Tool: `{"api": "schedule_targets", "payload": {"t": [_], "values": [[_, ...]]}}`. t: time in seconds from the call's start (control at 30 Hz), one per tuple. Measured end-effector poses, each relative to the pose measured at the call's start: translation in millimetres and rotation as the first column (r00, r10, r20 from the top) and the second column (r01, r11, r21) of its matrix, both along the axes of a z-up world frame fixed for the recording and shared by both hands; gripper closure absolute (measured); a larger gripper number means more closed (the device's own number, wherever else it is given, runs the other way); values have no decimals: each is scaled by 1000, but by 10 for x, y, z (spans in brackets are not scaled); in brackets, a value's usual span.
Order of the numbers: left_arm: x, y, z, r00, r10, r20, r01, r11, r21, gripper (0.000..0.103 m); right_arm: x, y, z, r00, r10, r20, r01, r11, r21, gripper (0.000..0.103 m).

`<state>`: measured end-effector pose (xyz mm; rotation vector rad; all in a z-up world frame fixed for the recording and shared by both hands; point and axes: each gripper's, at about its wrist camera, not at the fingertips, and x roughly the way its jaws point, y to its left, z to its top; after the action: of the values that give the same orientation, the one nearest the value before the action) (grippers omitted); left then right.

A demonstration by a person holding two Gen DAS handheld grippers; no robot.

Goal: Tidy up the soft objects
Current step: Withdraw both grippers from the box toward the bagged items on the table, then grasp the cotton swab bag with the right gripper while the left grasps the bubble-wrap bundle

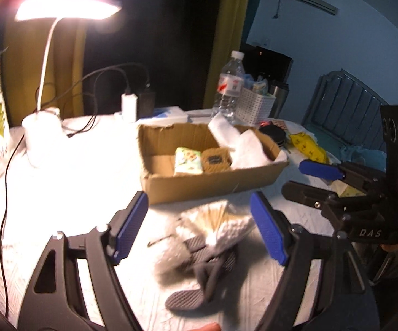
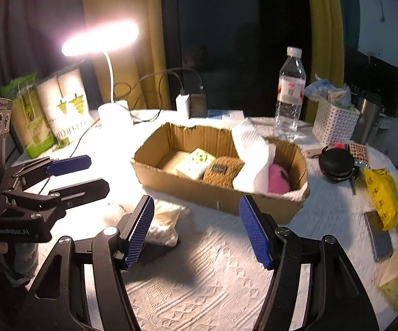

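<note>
Partly done: cardboard box (image 2: 221, 195) held several soft items; grey-white cloth pile (image 1: 207, 237) remained on desk (image 2: 199, 275). Left gripper (image 1: 199, 226) and right gripper (image 2: 196, 229) fingers apart, empty.

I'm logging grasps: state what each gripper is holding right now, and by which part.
Nothing is held. The left gripper is open above the soft pile on the table, fingers clear of it. The right gripper is open over bare tablecloth.

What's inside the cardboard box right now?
In the box: a tissue pack, a brown knit item, a white towel draped over the rim, and something pink. Anything under the towel is hidden.
</note>
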<state>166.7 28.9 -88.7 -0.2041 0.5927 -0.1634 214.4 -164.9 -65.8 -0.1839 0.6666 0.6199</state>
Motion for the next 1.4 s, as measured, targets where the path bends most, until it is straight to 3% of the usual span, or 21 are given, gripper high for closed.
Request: {"api": "schedule_targets", "payload": {"t": [0.17, 0.63, 1.2, 1.23, 1.3, 1.4], "values": [[-52, 128, -182, 999, 46, -13, -45, 998, 41, 25, -11, 76, -128, 1000, -12, -21, 12, 1000, -19, 35], [-64, 346, -519, 995, 49, -91, -47, 999, 20, 25, 22, 311, -557, 995, -13, -99, 8, 998, -60, 35], [179, 347, -763, 974, 63, -216, -57, 998, 32, 25, 222, 607, -740, 972, 77, -220, -77, 997, 8, 35], [190, 332, -758, 974, 62, -217, -55, 998, 39, 25, 238, 606, -762, 968, 84, -236, -82, 996, 19, 36], [208, 298, -751, 974, 57, -219, -47, 998, 48, 25, 246, 613, -789, 962, 107, -252, -101, 994, 37, 54], [234, 262, -725, 975, 54, -218, -44, 998, 53, 25, 201, 629, -781, 965, 124, -231, -121, 992, 29, 61]]}}
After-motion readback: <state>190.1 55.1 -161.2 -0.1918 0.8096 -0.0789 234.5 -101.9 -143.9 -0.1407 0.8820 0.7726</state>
